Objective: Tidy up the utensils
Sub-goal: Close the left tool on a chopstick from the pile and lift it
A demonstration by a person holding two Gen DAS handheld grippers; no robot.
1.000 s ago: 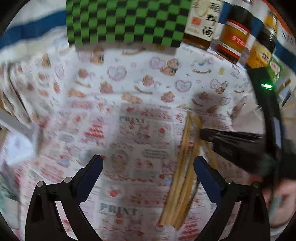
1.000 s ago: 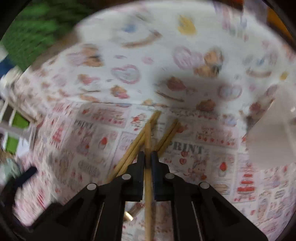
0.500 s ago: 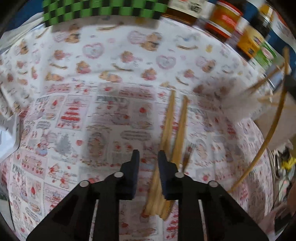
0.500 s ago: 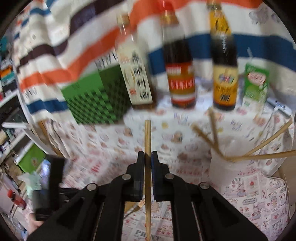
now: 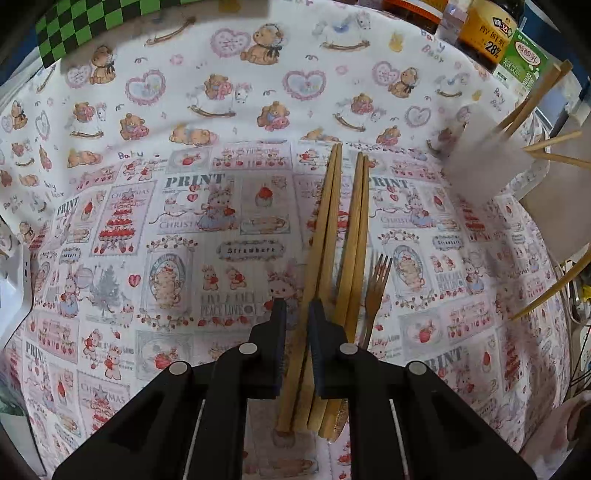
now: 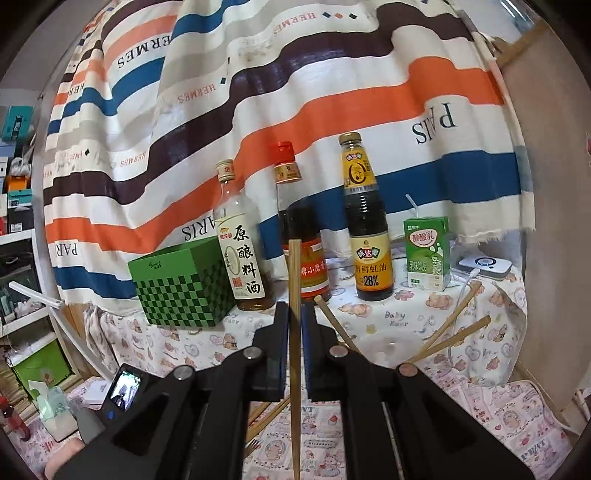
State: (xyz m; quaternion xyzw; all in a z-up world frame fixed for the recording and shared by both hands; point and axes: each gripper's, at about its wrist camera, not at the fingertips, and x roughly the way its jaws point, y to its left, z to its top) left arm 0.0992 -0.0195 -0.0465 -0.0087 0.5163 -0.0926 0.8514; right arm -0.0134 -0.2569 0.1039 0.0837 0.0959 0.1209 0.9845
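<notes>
Left wrist view: the left gripper [image 5: 295, 314], wide open a second ago, has just closed its jaws around one wooden chopstick [image 5: 295, 365] in the bundle of chopsticks [image 5: 354, 236] lying beside a fork [image 5: 375, 295] on the tablecloth [image 5: 184, 221]. Right wrist view: the right gripper [image 6: 294, 314], raised from the cloth, pinches a single chopstick [image 6: 294, 280] upright, near the translucent cup [image 6: 384, 345] already holding several.

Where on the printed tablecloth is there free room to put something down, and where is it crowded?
Free: the wide printed tablecloth left of the wooden chopsticks, up to the green checkered box. Crowded: the right side, with the brown fork, the translucent cup of chopsticks and the sauce bottles behind.
</notes>
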